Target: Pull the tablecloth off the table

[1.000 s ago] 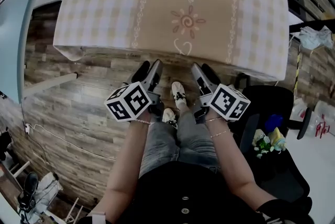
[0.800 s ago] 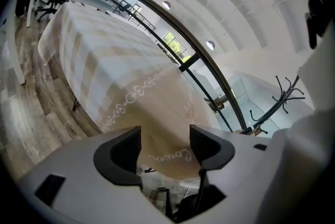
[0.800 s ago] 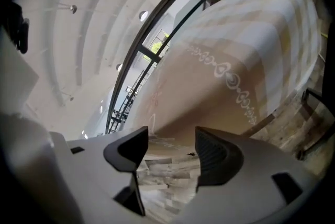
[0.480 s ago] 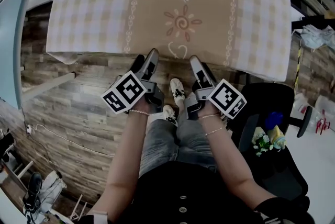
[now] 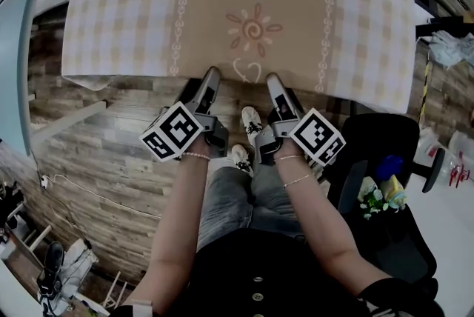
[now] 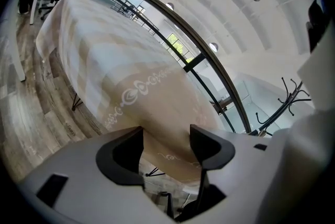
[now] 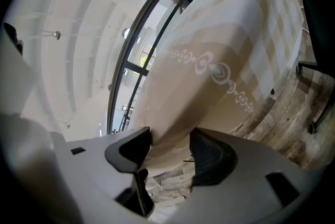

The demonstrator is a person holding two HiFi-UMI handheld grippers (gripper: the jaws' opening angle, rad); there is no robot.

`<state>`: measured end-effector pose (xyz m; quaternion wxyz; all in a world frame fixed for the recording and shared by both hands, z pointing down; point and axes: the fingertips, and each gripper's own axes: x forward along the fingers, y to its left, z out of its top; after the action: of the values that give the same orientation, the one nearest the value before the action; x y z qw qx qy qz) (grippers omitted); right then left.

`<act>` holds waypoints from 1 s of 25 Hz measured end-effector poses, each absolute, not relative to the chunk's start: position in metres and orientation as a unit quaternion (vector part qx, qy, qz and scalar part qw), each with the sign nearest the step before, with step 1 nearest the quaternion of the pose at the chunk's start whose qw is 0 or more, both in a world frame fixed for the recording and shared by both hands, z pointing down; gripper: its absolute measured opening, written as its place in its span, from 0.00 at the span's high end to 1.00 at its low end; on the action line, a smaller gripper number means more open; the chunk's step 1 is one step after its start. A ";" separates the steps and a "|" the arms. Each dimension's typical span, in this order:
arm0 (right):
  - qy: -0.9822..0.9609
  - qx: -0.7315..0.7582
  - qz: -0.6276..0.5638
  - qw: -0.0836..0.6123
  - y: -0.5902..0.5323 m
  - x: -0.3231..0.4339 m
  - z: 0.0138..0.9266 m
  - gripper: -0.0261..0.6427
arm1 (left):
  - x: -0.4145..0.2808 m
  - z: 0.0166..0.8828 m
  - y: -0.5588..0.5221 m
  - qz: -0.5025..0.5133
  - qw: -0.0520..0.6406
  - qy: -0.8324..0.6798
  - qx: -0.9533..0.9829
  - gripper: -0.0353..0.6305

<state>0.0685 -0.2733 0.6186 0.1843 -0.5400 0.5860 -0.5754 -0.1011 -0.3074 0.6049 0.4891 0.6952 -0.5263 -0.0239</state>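
Note:
A beige tablecloth [image 5: 252, 4] with checked sides, a sun motif and script covers the table ahead of me. Its near hem hangs over the table's edge. My left gripper [image 5: 209, 78] reaches up to that hem left of the middle. In the left gripper view the tablecloth [image 6: 131, 76] hangs between the wide jaws of the left gripper [image 6: 166, 136], with a gap at the pads. My right gripper [image 5: 272, 80] sits at the hem right of the middle. Its jaws are closing, and the tablecloth [image 7: 225, 50] edge lies between them in the right gripper [image 7: 170, 139], not pinched.
A black office chair [image 5: 378, 160] with small items [image 5: 378, 197] on its seat stands close at the right. A pale blue panel [image 5: 18, 49] leans at the left. A cable [image 5: 89, 197] runs over the wooden floor. The person's shoes [image 5: 252, 127] are below the hem.
Both grippers have moved forward and up from below the table's edge to the cloth's near hem. The view has shifted closer to the table.

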 end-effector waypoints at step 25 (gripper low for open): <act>0.627 -0.560 -0.520 0.152 -0.264 0.058 0.577 0.92 | -0.090 0.561 -0.288 0.028 0.414 -0.483 0.771 0.91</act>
<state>0.0581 -0.2636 0.5768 0.1515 -0.5603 0.6268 -0.5198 -0.0895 -0.2876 0.5612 0.4143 0.7708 -0.4832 0.0276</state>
